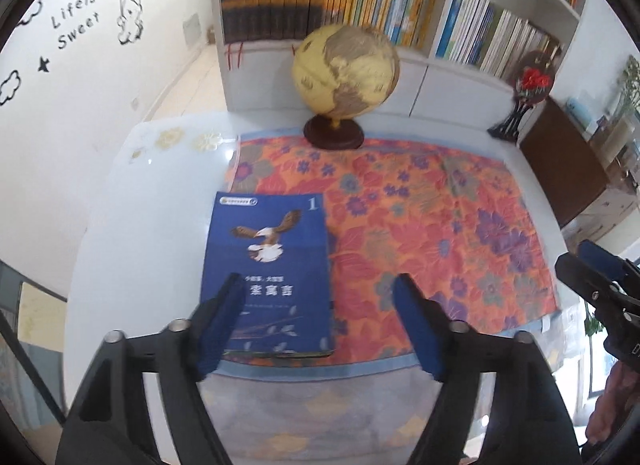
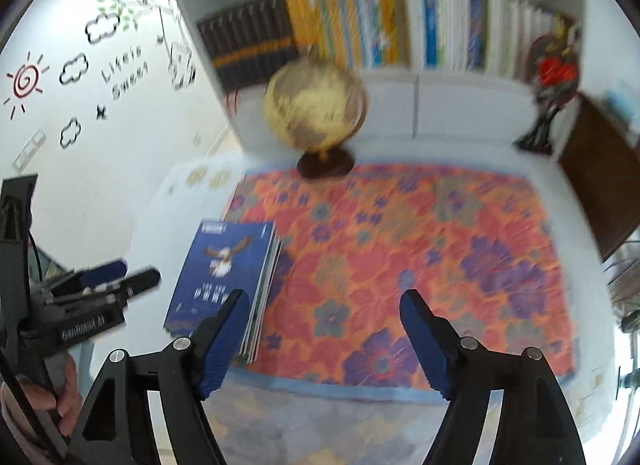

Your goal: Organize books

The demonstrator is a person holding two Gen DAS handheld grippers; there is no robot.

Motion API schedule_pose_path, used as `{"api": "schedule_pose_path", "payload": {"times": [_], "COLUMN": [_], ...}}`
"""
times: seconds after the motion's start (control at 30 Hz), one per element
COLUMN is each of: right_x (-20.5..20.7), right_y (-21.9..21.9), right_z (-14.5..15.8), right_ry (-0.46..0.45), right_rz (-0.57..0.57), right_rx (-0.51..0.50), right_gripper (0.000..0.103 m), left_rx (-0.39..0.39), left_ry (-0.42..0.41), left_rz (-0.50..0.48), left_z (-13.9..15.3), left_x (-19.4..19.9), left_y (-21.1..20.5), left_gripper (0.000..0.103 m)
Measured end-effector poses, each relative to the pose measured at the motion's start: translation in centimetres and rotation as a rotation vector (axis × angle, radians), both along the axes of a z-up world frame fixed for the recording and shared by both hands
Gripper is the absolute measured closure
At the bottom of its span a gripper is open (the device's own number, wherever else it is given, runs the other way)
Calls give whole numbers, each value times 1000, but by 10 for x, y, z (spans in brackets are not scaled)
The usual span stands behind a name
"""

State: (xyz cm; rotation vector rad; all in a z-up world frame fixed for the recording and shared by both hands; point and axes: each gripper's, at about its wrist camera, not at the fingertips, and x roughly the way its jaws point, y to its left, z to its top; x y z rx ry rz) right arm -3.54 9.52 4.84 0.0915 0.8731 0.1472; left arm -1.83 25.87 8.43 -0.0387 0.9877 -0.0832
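One glossy white bench point(image 1: 120, 225) carried a quilted floral cloth point(image 1: 420, 217), a round yellow globe point(image 1: 346, 69), then the stack of flat blue books point(image 1: 268, 265) at the cloth's left edge. Left gripper point(image 1: 316, 321) and right gripper point(image 2: 324, 341) hung above, jaws apart, empty.

My left gripper point(image 1: 316, 321) is hanging with jaws spread, gripping nothing, above the blue book point(image 1: 272, 265). The book is lying on the floral cloth's point(image 1: 420, 209) left edge, the globe point(image 1: 346, 77) standing beyond.
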Motion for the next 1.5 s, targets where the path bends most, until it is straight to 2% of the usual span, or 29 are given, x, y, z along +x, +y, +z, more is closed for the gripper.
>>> {"api": "schedule_pose_path", "payload": {"times": [0.03, 0.1, 0.23, 0.37, 0.63, 1.17, 1.5], "right_x": [-5, -10, -16, -19, -11, 6, 11], "right_y": [-3, -7, -12, -6, -4, -7, -4], "right_z": [2, 2, -10, -19, -26, -40, -44], "right_ry": [-30, -57, -53, -57, -36, 21, 37], "right_rz": [-19, -30, -29, 2, 41, 30, 42], "right_rx": [-15, -16, 22, -20, 1, -14, -30], "right_gripper": [19, 18, 18, 18, 18, 18, 18], "left_rx": [-6, -5, -16, -3, 32, 74, 79], "left_ry": [-20, -24, -4, 14, 20, 73, 70], "left_rz": [9, 28, 95, 131, 164, 105, 133], "left_z": [1, -3, -21, -30, -31, -46, -50], "left_x": [-5, -10, -18, -21, -18, -1, 1], "left_y": [-5, -13, -21, -25, -26, -37, -29], "left_gripper": [27, 26, 26, 26, 26, 26, 25]}}
